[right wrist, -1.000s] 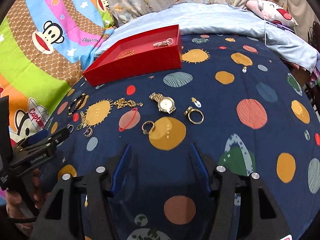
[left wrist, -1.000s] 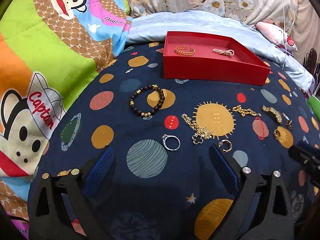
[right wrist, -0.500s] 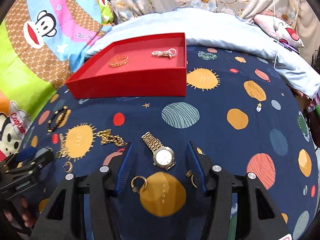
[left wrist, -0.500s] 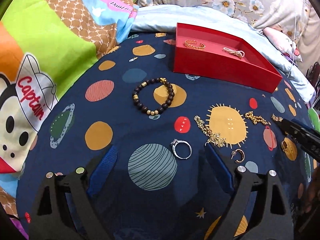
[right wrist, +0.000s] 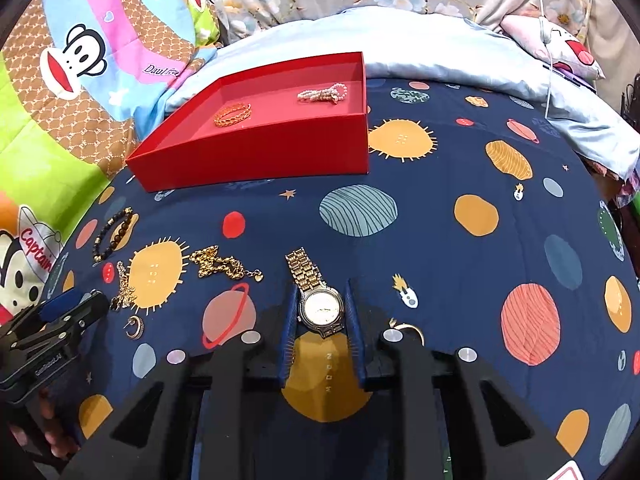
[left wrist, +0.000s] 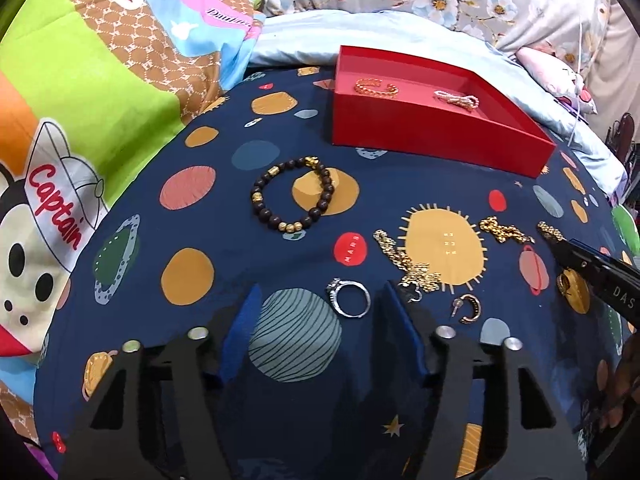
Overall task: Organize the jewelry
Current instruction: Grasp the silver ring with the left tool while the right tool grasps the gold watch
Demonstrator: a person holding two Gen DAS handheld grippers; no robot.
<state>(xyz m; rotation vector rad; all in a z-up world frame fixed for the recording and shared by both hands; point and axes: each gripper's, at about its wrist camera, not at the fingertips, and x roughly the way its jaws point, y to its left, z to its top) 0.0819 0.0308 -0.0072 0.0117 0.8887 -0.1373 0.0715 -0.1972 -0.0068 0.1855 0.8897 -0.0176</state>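
A red tray [right wrist: 256,152] [left wrist: 420,136] at the back of the space-print sheet holds a gold bangle [right wrist: 233,113] and a pearl bracelet [right wrist: 323,94]. My right gripper [right wrist: 321,292] has its pads closed against a gold watch [right wrist: 320,306] lying on the sheet. My left gripper [left wrist: 318,296] is open with a silver ring [left wrist: 349,297] between its fingertips. A dark bead bracelet [left wrist: 294,200], gold chains [left wrist: 404,258] [right wrist: 224,266] and a hoop earring [left wrist: 470,308] lie loose on the sheet.
A gold ring [right wrist: 406,330] lies half hidden behind my right finger. A cartoon monkey quilt [left wrist: 80,100] covers the left side. A light blue blanket [right wrist: 400,40] and pillows lie behind the tray.
My right gripper moved forward and narrowed around the watch. My left gripper moved forward and narrowed, so the silver ring now lies between its fingers.
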